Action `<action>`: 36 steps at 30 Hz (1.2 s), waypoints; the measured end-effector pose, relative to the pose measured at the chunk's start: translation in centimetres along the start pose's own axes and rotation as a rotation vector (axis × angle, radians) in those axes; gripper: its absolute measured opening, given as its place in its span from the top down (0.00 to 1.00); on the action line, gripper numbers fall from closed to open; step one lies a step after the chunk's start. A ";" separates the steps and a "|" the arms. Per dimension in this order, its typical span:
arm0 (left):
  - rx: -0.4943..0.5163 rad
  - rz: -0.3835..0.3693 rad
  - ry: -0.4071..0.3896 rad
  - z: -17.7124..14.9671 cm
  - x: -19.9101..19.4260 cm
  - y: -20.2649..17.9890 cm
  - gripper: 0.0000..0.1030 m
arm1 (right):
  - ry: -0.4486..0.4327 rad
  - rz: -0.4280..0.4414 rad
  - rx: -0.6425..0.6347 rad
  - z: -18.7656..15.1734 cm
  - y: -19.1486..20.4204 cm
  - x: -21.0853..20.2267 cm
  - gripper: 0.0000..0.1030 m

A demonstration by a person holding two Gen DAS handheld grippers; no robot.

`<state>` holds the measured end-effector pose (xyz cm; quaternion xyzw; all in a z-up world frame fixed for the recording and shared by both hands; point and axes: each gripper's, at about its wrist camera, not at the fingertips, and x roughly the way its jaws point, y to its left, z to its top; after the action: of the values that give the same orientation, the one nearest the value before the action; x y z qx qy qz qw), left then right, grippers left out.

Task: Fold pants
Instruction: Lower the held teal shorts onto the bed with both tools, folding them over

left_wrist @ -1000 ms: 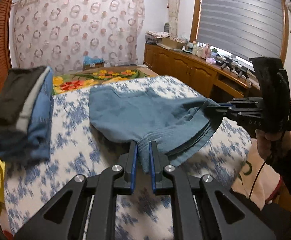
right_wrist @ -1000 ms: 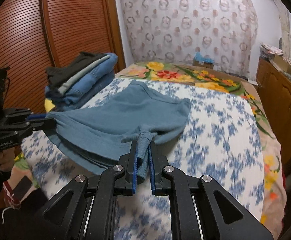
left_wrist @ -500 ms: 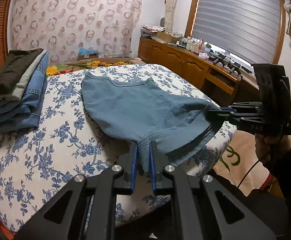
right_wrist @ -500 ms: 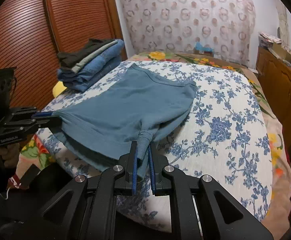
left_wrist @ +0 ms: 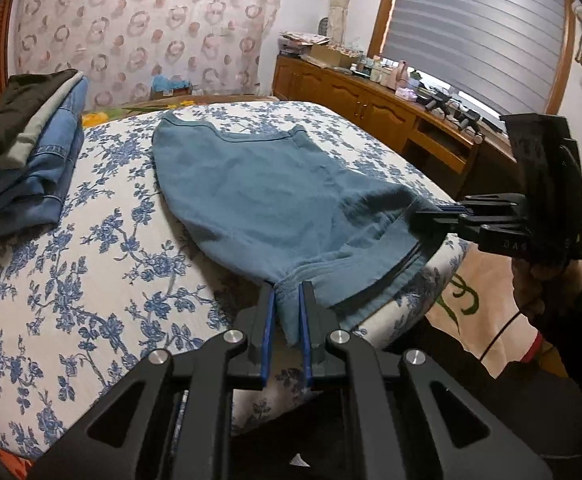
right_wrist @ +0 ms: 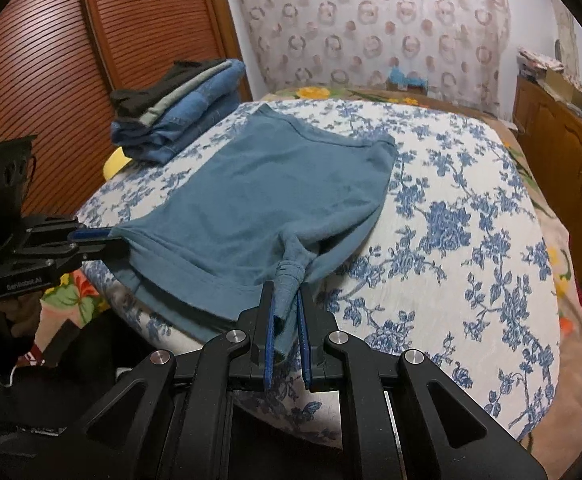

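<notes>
The blue pants point(left_wrist: 275, 208) are spread on the bed point(left_wrist: 71, 264); their near-edge corners are clamped by the left gripper point(left_wrist: 287, 300) and the right gripper point(right_wrist: 287, 300).

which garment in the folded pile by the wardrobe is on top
The black garment tops the pile; a grey layer lies beneath it, then the blue denim jeans.

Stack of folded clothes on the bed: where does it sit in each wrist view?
Left wrist: stack of folded clothes at the left edge, left of the blue pants.
Right wrist: stack upper left of centre, beyond the pants, beside the slatted wooden door.
Shared landmark: ring-patterned curtain behind the bed.
</notes>
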<state>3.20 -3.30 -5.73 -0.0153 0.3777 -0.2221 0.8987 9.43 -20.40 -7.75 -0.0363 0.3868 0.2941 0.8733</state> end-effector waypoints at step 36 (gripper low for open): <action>-0.029 0.115 -0.157 9.1 3.7 5.7 0.92 | -0.126 -0.080 -0.020 9.6 -2.5 4.1 0.93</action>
<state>13.93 -0.94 -2.79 -0.0241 0.3096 -0.1628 0.9365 19.17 -17.72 -4.32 -0.0420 0.3264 0.2645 0.9065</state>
